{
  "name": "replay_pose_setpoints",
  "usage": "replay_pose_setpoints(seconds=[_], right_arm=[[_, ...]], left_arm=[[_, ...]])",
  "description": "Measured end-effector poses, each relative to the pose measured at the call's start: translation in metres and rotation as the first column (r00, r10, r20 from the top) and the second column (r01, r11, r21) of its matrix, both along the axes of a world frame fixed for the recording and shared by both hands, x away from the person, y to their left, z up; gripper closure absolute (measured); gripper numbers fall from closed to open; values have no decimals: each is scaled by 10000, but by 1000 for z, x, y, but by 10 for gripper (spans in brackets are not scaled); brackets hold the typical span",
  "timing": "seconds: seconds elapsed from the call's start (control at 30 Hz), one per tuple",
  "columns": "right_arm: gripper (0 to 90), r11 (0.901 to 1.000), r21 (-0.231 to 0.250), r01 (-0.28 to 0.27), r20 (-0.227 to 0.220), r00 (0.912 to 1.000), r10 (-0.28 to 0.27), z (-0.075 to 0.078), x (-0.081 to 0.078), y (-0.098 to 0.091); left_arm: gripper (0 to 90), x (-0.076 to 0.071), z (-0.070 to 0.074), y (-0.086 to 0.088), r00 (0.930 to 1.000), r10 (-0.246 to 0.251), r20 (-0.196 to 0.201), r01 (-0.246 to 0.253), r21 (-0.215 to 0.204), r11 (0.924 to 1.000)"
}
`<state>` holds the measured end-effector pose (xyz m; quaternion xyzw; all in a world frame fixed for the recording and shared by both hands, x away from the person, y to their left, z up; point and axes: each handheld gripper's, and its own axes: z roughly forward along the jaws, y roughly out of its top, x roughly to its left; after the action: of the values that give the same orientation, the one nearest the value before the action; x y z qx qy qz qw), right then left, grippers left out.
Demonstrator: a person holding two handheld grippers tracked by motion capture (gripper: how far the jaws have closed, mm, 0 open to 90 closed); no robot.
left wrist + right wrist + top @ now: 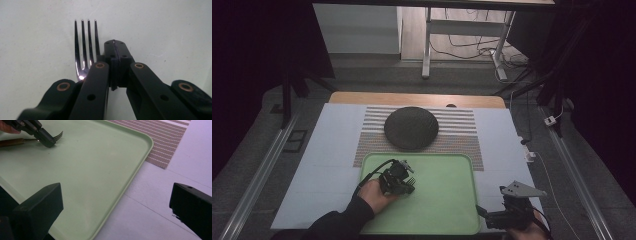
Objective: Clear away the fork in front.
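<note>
In the high view, the left gripper (pixel 408 186) is sitting over the near left part of the green tray (pixel 447 200), by a fork (pixel 410 180), while the right gripper (pixel 492 216) is waiting off the tray's near right corner. In the left gripper view, its jaws are pressing together with nothing between them, and the fork (pixel 85 50) is lying just to their left on the tray (pixel 162 30). In the right gripper view, the jaws are standing wide apart, and the fork (pixel 57 136) is lying on the tray (pixel 100 170) far off by the left gripper (pixel 46 140).

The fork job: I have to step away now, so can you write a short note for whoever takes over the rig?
Left gripper: fingers shut, over the green tray. The fork lies beside them, tines past the fingertips; whether it is clamped is unclear.
Right gripper: open, empty, at the tray's right edge.
Dark round mat sits on the striped placemat beyond the tray.
Done: fork reached.
Left: confirm the grip, then move the fork.
</note>
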<state>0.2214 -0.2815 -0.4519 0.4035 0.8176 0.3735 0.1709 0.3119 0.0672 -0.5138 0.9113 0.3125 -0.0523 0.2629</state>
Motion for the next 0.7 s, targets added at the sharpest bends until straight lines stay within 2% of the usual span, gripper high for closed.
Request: replay_pose_setpoints(seconds=[0.07, 0.17, 0.33, 0.7], right_arm=[[0, 10000, -2, 0, -4, 10000, 0, 0, 0, 0], [0, 10000, 7, 6, -7, 10000, -6, 0, 0, 0], [0, 10000, 35, 23, -39, 10000, -23, 0, 0, 0], [0, 10000, -7, 19, -96, 10000, -19, 0, 1, 0]], left_arm=[[884, 2, 1, 2, 9996, 160, 220, -164, 159, 9997], [884, 8, -1, 11, 9986, 532, 80, -532, 45, 9986], [884, 16, 0, 25, 9944, 1028, 238, -1033, 243, 9943], [884, 31, -1, 59, 9787, 2049, 98, -2051, 343, 9781]])
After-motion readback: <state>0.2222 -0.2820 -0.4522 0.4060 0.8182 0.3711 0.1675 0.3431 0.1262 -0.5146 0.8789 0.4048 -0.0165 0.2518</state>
